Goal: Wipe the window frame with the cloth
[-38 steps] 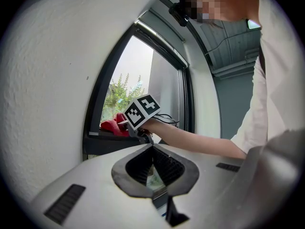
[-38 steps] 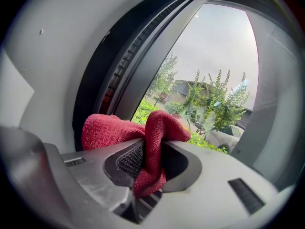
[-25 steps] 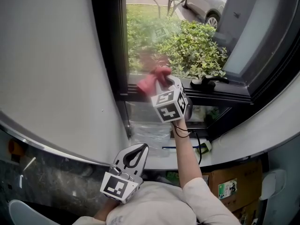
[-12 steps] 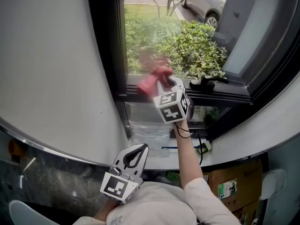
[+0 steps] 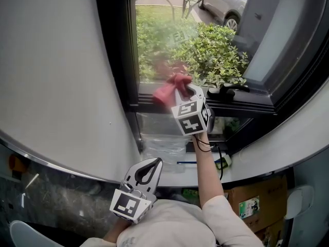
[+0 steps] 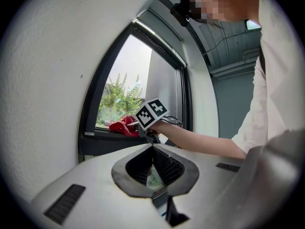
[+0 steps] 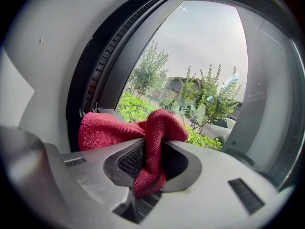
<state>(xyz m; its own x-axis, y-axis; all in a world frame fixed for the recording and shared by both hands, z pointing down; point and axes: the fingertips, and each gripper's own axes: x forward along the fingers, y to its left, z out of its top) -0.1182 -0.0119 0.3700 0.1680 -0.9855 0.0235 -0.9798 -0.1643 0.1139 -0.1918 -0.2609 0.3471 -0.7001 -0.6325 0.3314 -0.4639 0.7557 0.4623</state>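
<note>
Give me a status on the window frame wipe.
Done: the right gripper is shut on the red cloth. In hand: the cloth rests on the window frame's bottom rail near its left corner. Left: no wiped stretch can be told, so treat the rail toward the handle and the uprights as undone. The left gripper is shut and empty, held low.

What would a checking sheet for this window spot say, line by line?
Surface: dark window frame, lower rail partly covered by the cloth.
Job's things: red cloth, bunched and lying on the lower rail.
Clutter: cardboard box and clear plastic below the window.
Grippers: right gripper shut on the cloth; left gripper shut, holding nothing, low by the body.
Cables: black cable near the right wrist.
Surroundings: bushes and a parked car outside.
</note>
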